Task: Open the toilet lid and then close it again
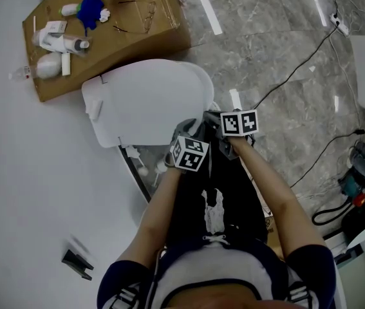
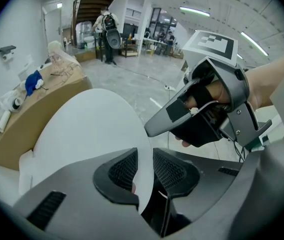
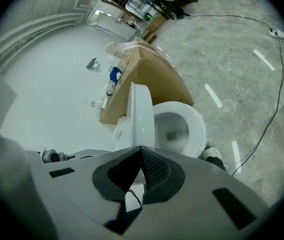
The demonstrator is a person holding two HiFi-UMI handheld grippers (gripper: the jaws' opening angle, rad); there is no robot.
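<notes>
The white toilet lid (image 1: 150, 98) stands raised over the bowl; in the right gripper view the lid (image 3: 142, 114) shows edge-on, with the open bowl (image 3: 179, 129) to its right. My left gripper (image 1: 186, 129) is at the lid's near rim. In the left gripper view the lid (image 2: 86, 129) has its thin edge running between the pads, and the left gripper (image 2: 145, 156) is shut on it. My right gripper (image 1: 210, 118) hovers just right of the rim, apart from the lid. Its jaws (image 3: 140, 151) meet with nothing between them; it also shows as the right gripper (image 2: 151, 129) beside the lid.
A cardboard box (image 1: 105, 37) with bottles and a blue item sits behind the toilet against the white wall (image 1: 21, 172). A black fitting (image 1: 76, 261) is on that wall. Cables (image 1: 298, 69) cross the marble floor; gear (image 1: 362, 185) lies at the right.
</notes>
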